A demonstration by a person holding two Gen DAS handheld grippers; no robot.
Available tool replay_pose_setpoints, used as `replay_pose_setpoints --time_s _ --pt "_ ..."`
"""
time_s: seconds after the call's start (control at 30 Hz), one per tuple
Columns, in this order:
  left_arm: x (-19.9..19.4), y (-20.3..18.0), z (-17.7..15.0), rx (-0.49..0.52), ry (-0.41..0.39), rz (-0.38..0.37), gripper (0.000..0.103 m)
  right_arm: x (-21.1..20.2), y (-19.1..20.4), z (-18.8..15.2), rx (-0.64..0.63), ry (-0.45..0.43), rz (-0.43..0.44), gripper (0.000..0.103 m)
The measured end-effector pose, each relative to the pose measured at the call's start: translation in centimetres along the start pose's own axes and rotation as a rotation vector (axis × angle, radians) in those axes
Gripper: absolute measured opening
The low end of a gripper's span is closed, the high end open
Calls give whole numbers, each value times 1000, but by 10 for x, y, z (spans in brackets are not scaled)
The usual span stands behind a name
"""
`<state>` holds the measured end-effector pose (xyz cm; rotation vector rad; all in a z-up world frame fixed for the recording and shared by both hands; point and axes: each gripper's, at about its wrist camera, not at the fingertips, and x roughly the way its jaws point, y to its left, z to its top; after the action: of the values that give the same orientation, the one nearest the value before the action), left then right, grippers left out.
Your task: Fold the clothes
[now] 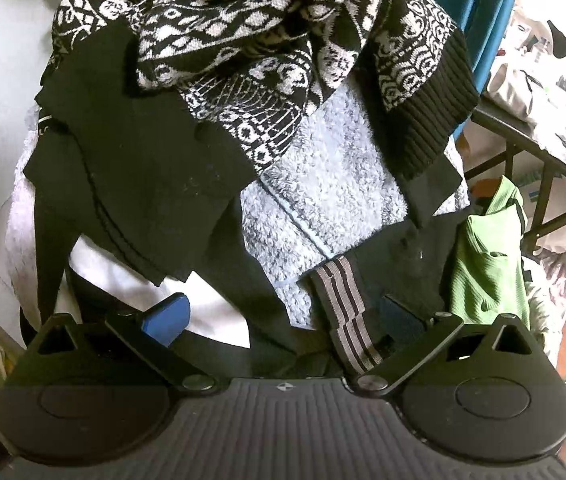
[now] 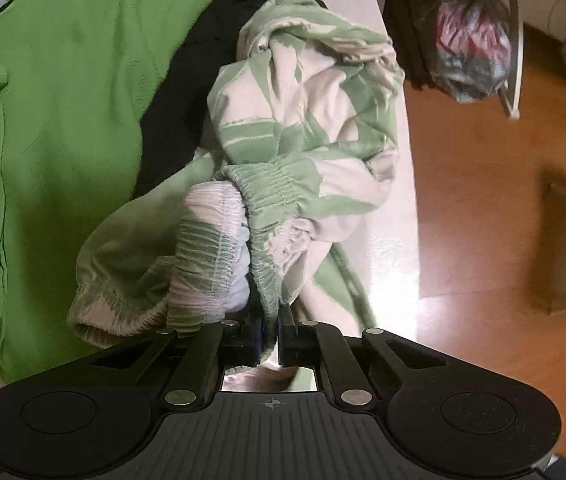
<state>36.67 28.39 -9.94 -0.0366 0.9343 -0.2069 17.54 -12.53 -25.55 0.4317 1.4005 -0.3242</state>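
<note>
**Q:** State the condition of each tool.

**A:** My right gripper (image 2: 269, 332) points down, and its jaws are closed on the gathered elastic waistband of the pale green-and-cream patterned cotton garment (image 2: 303, 128). A fold of that waistband sits pinched between the pads. My left gripper (image 1: 283, 320) has its jaws spread wide, the blue pads (image 1: 167, 316) clear of any cloth; it grips nothing.

**Q:** Where does the garment lie from the right tool?

**A:** It runs straight ahead of the fingertips, bunched in a crumpled heap, its long axis leading away from the jaws along the edge of the white tabletop (image 2: 399, 208). The bright green ribbed knit top (image 2: 63, 100) lies to the left of the jaws, with a black cloth (image 2: 179, 92) between the two.

**Q:** Which hand is nearer the work?

**A:** The right, already in contact. The left hangs over a separate pile: a black-and-white patterned knit sweater (image 1: 251, 36) on a grey fleece (image 1: 331, 176). My judgement: the coming move is a lift drawing the garment clear of the heap, with the left hand then needed at the far waistband.
</note>
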Motion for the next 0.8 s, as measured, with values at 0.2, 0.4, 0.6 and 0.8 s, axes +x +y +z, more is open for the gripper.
replay_pose_setpoints --time_s 0.2,0.4,0.6,0.8 --pt "0 8 2 -32 -11 2 102 -35 4 16 32 -139 93 23" --pt "-2 18 1 -53 -23 7 102 -58 31 41 -10 -214 164 35" --pt "-1 33 0 -91 -28 20 102 -72 76 64 -91 -248 241 39" --pt "-3 41 1 -93 -32 30 102 -62 135 93 -168 -241 294 53"
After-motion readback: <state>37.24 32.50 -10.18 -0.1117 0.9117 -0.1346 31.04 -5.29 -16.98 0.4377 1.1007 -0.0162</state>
